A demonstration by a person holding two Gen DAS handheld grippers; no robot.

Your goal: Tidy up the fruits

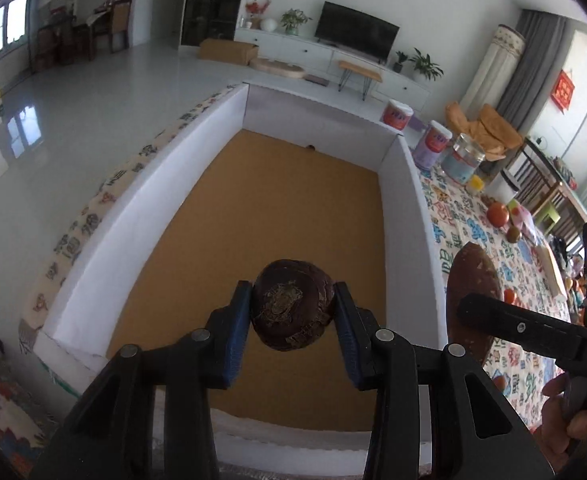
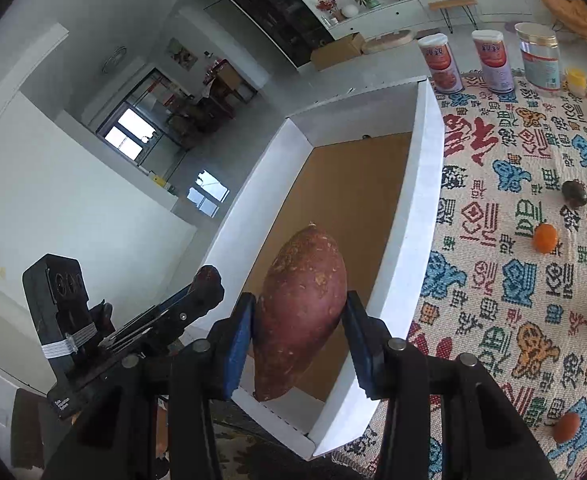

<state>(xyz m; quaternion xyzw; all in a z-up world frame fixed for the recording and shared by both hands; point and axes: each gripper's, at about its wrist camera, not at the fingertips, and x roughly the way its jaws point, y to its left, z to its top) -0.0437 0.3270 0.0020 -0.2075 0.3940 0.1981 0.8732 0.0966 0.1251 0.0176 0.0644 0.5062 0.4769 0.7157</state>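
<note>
Counter (image 2: pixel 505 168) covered with a patterned cloth of blue, red and orange motifs, seen in both wrist views

White-walled box (image 1: pixel 407 184) with brown cardboard floor sits on the counter, near its edge, floor bare apart from a small dark speck at the far wall

Three tall cans (image 2: pixel 493 62) stand on the cloth just past the box's far corner

Right tool (image 2: pixel 299 314) is clamped on a reddish-brown sweet potato (image 2: pixel 299 308), blue pads pressing both sides, the potato held lengthwise and hanging above the near end of the box; in the left wrist view the same potato shows beside the box's right wall

Left tool (image 1: pixel 293 312) grips a dark purple round fruit (image 1: pixel 291 304) between its blue pads, held over the box's brown floor, not touching it

A hand (image 1: pixel 565 420) on the right tool's handle shows at the lower right of the left wrist view

Small loose fruits lie on the cloth to the right of the box, well apart from each other: orange fruit (image 2: pixel 544 238), dark round fruit (image 2: pixel 574 194), another orange one (image 2: pixel 566 426) nearer the camera
</note>
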